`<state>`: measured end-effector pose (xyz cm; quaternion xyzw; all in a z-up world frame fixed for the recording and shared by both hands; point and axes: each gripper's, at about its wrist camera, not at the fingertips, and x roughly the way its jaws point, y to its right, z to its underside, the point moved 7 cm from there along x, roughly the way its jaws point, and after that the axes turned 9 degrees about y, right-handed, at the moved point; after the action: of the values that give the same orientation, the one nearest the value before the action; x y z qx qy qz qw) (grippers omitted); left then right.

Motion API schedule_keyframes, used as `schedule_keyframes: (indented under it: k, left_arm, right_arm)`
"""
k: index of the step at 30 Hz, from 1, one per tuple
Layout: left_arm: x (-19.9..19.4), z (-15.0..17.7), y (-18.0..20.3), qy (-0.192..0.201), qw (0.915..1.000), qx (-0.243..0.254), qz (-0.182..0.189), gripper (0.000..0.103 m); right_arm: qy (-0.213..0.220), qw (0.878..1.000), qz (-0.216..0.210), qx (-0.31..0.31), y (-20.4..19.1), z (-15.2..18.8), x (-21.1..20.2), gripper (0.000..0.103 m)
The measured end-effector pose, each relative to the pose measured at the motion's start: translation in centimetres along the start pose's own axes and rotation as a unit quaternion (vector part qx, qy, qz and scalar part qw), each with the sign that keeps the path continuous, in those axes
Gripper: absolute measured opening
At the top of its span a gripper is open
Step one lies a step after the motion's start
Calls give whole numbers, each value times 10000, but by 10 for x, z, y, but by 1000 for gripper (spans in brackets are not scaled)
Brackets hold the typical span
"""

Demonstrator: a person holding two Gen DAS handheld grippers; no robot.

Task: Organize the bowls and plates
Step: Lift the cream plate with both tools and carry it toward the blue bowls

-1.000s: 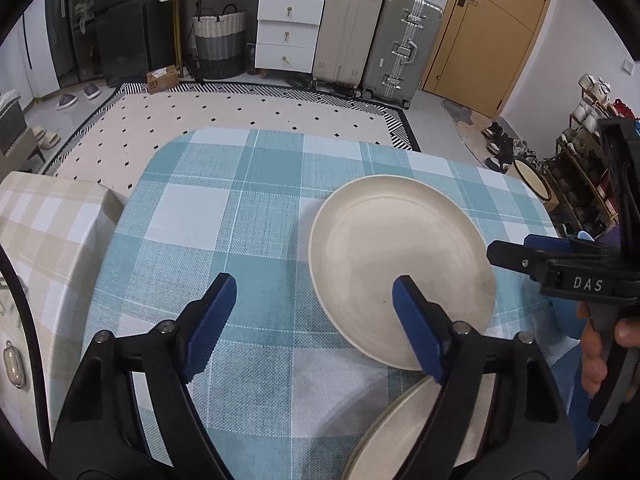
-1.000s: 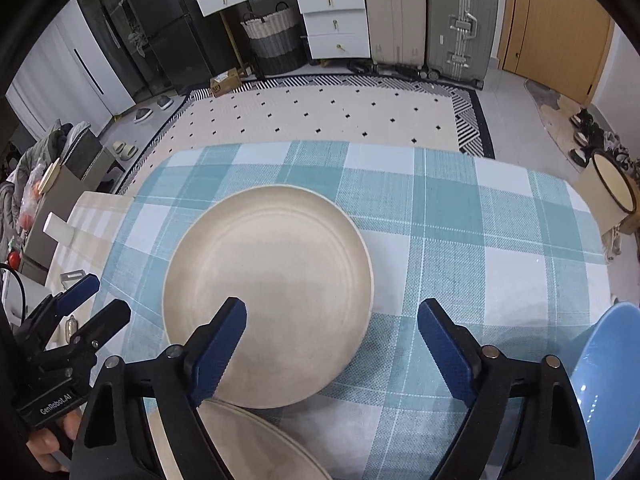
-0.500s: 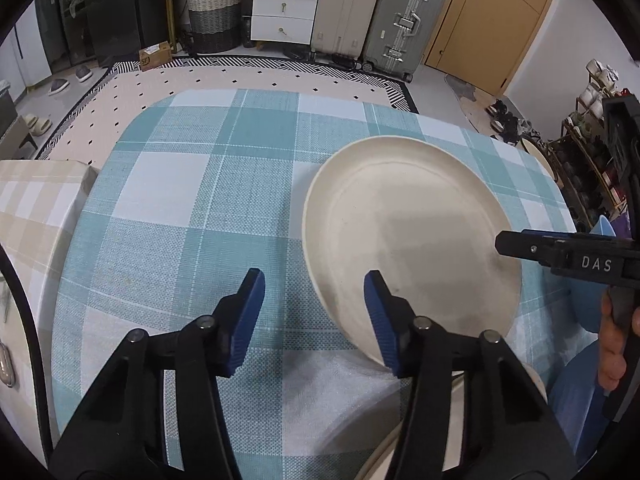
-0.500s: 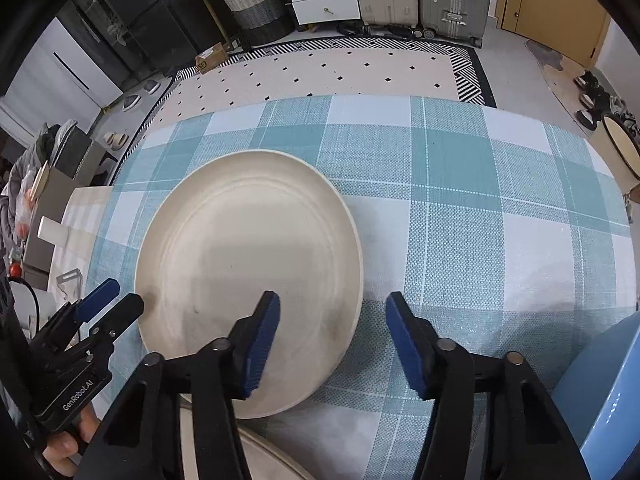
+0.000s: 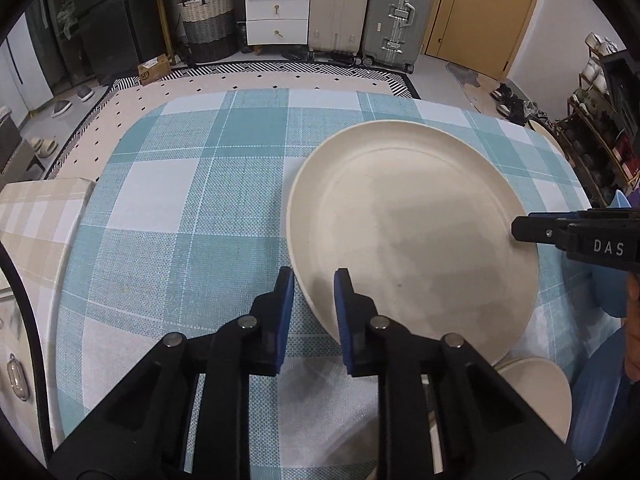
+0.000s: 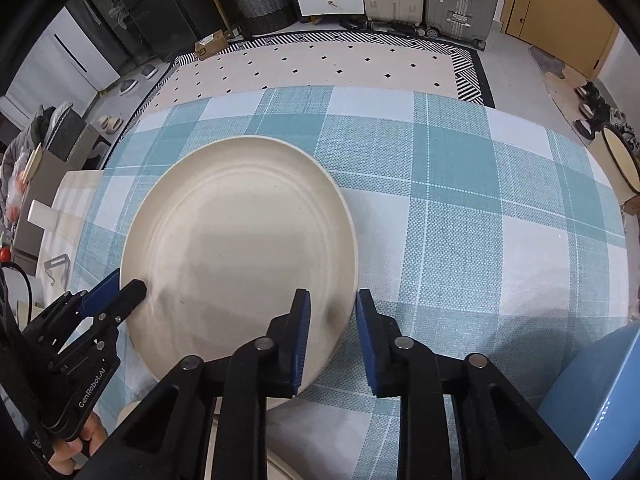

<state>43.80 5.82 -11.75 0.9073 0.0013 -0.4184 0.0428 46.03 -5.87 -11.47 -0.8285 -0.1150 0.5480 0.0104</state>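
A large cream plate (image 5: 412, 232) is held above the teal checked tablecloth (image 5: 192, 200); it also shows in the right wrist view (image 6: 236, 248). My left gripper (image 5: 314, 308) is shut on its left rim, one blue pad on each face. My right gripper (image 6: 330, 332) is shut on its right rim the same way. Each gripper shows in the other's view, the right one (image 5: 536, 230) and the left one (image 6: 124, 294). A second cream plate (image 5: 536, 388) lies below, near the table's front edge. A blue bowl (image 6: 596, 404) sits at the right.
A beige checked chair cushion (image 5: 36, 224) stands at the table's left. Beyond the table are a patterned rug (image 6: 320, 64), drawers (image 5: 276, 12), suitcases (image 5: 396, 12) and a shoe rack (image 5: 596, 128) at the right.
Both grippers moved in onto the large plate's opposite rims and closed on it from wide open. The plate now looks lifted and nearer both cameras.
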Motion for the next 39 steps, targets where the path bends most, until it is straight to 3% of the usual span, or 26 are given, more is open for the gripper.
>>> schedule_keyframes:
  k: [21,39]
  left_arm:
    - [-29,-13,4,364,9993,8,-58,17]
    - [-113,-24,13,947,9954,44,-158,17]
  right_arm:
    - [498,9982,4,-326,-5,-3,-22,21]
    - [1195,9915,-167,-485,-18,1,-89,21]
